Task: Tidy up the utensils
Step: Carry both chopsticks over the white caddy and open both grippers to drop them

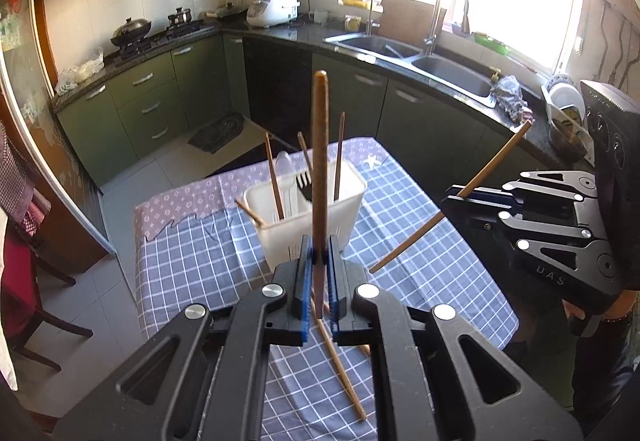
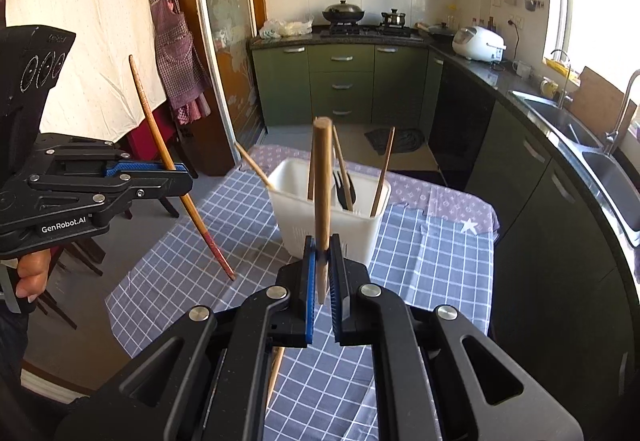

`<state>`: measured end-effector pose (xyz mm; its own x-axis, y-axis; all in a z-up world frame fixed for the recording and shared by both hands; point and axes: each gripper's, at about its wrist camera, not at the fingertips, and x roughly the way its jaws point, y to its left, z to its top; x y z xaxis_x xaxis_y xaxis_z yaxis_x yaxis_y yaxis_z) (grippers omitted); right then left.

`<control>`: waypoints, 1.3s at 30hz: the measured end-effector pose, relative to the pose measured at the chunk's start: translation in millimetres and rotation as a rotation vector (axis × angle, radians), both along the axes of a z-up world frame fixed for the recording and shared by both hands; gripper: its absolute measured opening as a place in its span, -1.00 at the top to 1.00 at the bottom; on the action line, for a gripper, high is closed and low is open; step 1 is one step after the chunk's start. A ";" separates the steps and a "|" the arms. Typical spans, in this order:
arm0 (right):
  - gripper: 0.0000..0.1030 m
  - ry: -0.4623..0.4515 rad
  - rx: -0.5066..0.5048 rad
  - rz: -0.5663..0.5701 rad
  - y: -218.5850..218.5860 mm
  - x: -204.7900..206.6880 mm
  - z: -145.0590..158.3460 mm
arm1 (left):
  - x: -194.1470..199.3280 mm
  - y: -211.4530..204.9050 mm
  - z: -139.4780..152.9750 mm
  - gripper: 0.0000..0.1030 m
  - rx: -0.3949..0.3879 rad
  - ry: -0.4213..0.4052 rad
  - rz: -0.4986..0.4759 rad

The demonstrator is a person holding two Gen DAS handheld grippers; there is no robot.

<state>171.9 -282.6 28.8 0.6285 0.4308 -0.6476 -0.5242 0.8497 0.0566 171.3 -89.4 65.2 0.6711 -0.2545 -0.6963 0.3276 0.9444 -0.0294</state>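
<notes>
My left gripper (image 1: 320,261) is shut on a dark brown chopstick (image 1: 320,145) that stands upright above the table. The same gripper (image 2: 182,177) shows in the right wrist view, and its chopstick (image 2: 148,109) has a reddish tip. My right gripper (image 2: 322,257) is shut on a pale wooden chopstick (image 2: 322,177); from the left wrist view this gripper (image 1: 452,203) carries the chopstick (image 1: 496,161) slanted. Just beyond both stands a white utensil holder (image 1: 280,237) (image 2: 332,229) with several chopsticks, a white spoon (image 1: 285,165) and a black fork (image 1: 305,185) (image 2: 343,185).
Loose chopsticks (image 1: 344,373) (image 2: 276,369) lie on the blue checked tablecloth (image 1: 192,273) near me. Green cabinets and a dark counter with a sink (image 1: 452,75), a stove (image 2: 360,29) and a rice cooker (image 2: 478,43) ring the table. Dark chairs (image 1: 24,281) stand to its left.
</notes>
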 end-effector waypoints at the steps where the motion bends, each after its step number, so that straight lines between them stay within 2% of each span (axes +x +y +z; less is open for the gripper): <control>1: 0.86 -0.020 0.009 -0.005 -1.7 0.4 10.9 | 0.4 -1.3 9.8 0.87 -0.009 -0.028 -0.001; 7: 0.86 -0.115 0.090 -0.044 -9.1 15.5 66.2 | 14.7 -8.3 50.0 0.87 -0.049 -0.189 0.032; 10: 0.86 -0.143 0.120 -0.071 -9.1 31.9 80.9 | 31.4 -9.0 52.4 0.87 -0.054 -0.244 0.064; 12: 0.86 -0.141 0.135 -0.083 -7.0 44.9 82.4 | 47.6 -9.0 43.5 0.87 -0.038 -0.251 0.097; 14: 0.86 -0.130 0.126 -0.101 -1.5 59.5 76.5 | 65.1 -8.5 28.5 0.87 -0.028 -0.218 0.117; 18: 0.86 -0.050 0.096 -0.104 12.8 91.0 43.6 | 92.3 -5.0 -9.3 0.87 -0.016 -0.118 0.144; 24: 0.86 0.041 0.061 -0.089 25.8 117.6 -4.1 | 107.0 -3.3 -50.1 0.87 0.026 -0.037 0.154; 30: 0.86 0.071 0.046 -0.093 29.0 129.3 -25.5 | 103.7 -7.3 -70.0 0.84 0.050 -0.037 0.156; 32: 0.85 0.074 0.047 -0.093 25.7 129.8 -28.8 | 102.9 -8.3 -71.3 0.75 0.048 -0.040 0.154; 35: 0.83 0.058 0.054 -0.100 20.5 125.4 -25.2 | 98.9 -9.1 -69.9 0.59 0.045 -0.053 0.155; 39: 0.83 0.025 0.092 -0.097 11.3 108.7 -10.1 | 86.9 -8.4 -62.2 0.59 0.052 -0.080 0.150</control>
